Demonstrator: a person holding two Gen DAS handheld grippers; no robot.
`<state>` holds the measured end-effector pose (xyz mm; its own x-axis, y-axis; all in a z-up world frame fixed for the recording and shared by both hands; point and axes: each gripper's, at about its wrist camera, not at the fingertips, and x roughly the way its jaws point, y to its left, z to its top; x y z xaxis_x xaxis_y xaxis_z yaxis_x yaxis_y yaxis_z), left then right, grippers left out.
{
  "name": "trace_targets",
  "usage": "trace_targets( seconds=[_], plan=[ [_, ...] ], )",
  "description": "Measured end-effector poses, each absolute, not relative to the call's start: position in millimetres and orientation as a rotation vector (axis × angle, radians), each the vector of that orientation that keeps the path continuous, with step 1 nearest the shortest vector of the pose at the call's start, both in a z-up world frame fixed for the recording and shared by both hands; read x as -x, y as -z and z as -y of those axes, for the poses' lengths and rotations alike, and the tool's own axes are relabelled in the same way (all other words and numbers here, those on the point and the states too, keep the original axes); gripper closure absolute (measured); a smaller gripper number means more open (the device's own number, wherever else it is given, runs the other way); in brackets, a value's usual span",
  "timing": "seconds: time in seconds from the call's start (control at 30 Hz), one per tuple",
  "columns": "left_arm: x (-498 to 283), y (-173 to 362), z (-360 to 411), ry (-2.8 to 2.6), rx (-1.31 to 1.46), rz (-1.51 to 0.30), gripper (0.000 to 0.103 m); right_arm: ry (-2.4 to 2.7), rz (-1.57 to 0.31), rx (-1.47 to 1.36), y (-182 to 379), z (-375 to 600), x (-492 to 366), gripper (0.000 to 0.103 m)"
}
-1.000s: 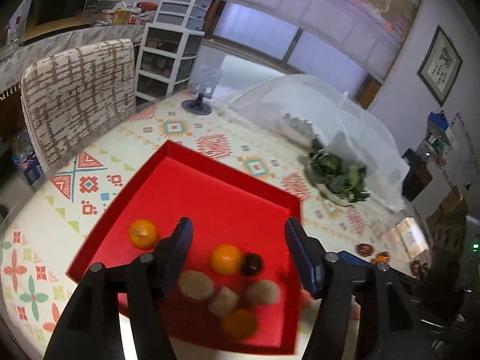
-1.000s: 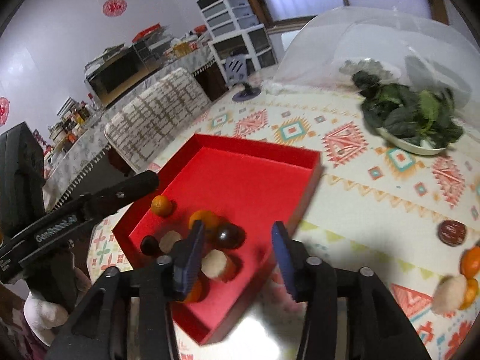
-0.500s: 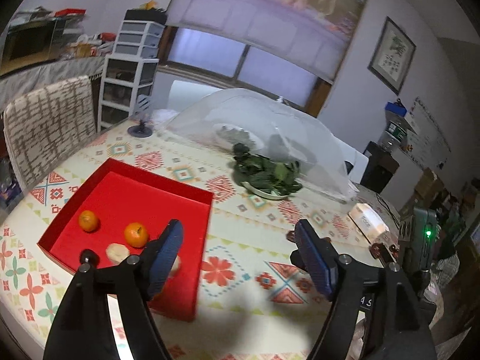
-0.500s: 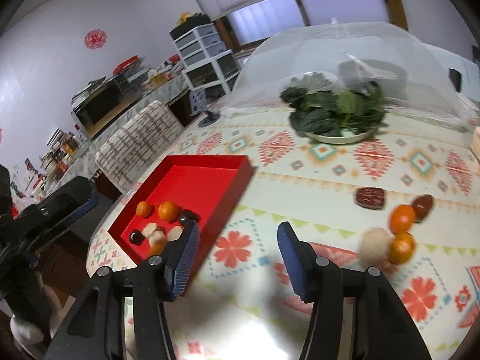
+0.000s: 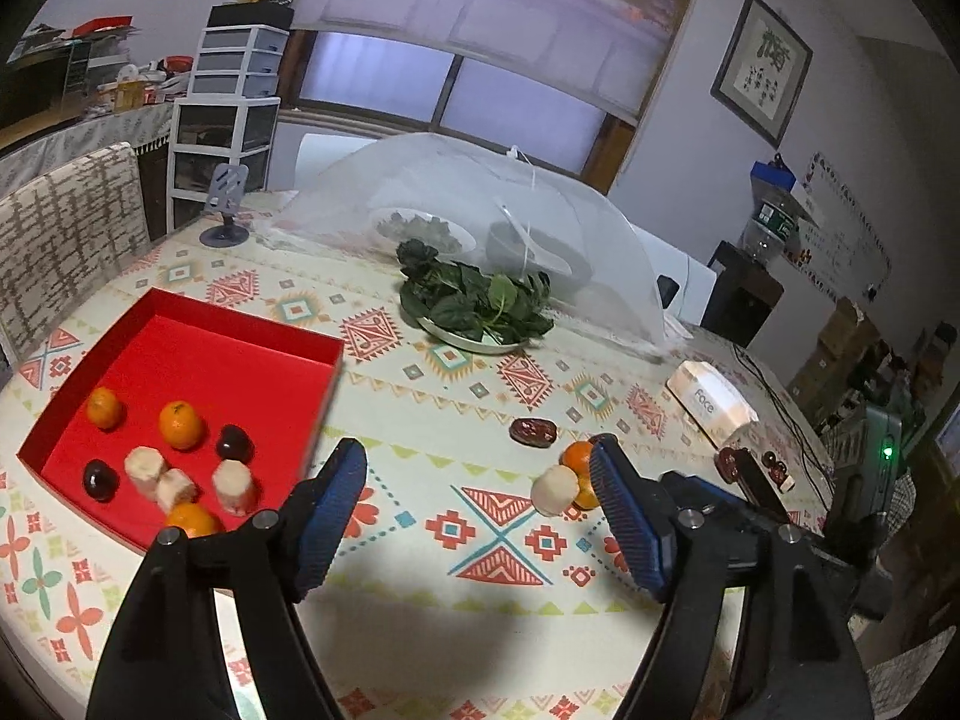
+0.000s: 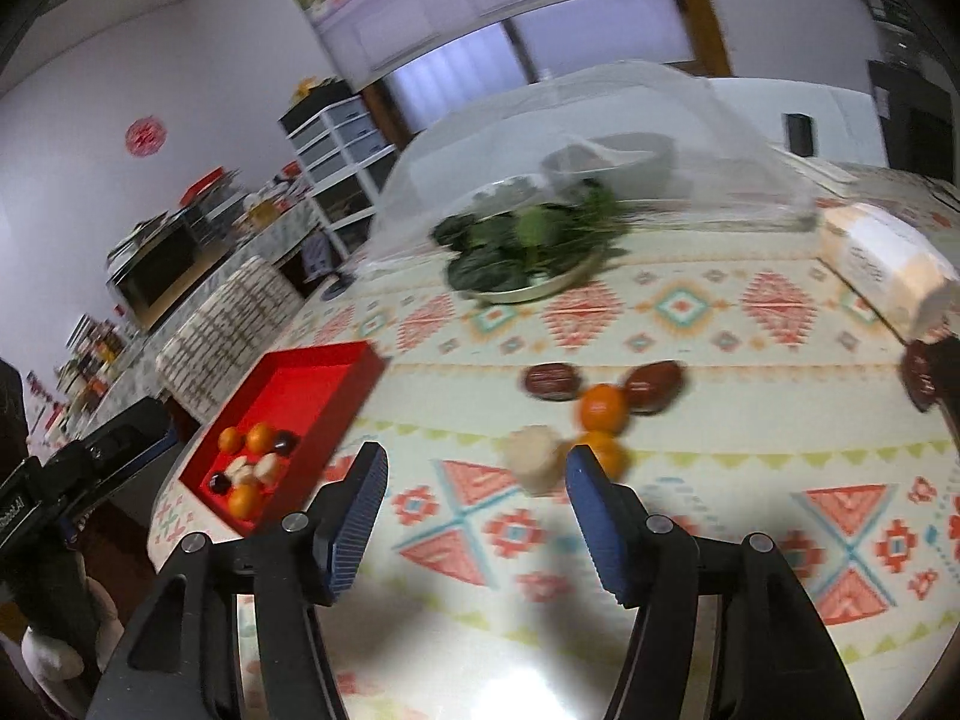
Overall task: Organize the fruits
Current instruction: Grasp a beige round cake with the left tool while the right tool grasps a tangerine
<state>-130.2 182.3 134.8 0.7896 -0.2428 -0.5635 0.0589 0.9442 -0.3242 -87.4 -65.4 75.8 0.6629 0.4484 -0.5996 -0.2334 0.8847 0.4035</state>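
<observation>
Patterned tablecloth (image 5: 420, 540) fills both views; left gripper (image 5: 480, 498) and right gripper (image 6: 471, 498) hover with jaws apart, empty. Shallow red tray (image 5: 252, 354) of oranges lies left of the jaws; loose pale banana chunk (image 6: 531, 456) sits just ahead of the right gripper's right jaw

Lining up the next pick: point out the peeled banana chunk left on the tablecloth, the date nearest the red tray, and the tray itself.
banana chunk (image 5: 553, 491): left wrist view, on its pale side.
date (image 5: 532, 432): left wrist view, middle of its wrinkled skin.
red tray (image 5: 240, 354): left wrist view, bare floor near the far wall.
</observation>
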Motion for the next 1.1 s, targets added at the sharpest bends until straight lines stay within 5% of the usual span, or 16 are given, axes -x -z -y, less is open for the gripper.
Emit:
trace_targets(
  seconds=[0.33,0.7,0.83,1.0,1.1],
  plan=[
    [104,-105,-170,0.169,0.293,-0.729,0.027,-0.283,-0.825,-0.358,-44,128,65,0.037],
    [80,-77,-174,0.166,0.298,-0.800,0.027,-0.347,-0.887,-0.101,-12,65,31,0.038],
    [71,-70,-175,0.172,0.300,-0.818,0.027,-0.368,-0.909,-0.051,-5,52,19,0.045],
    [60,-61,-164,0.193,0.290,-0.847,0.027,-0.405,-0.924,-0.057,-2,44,13,0.068],
    [55,-57,-152,0.209,0.259,-0.864,0.027,-0.409,-0.927,-0.073,-2,46,14,0.068]
  ],
)
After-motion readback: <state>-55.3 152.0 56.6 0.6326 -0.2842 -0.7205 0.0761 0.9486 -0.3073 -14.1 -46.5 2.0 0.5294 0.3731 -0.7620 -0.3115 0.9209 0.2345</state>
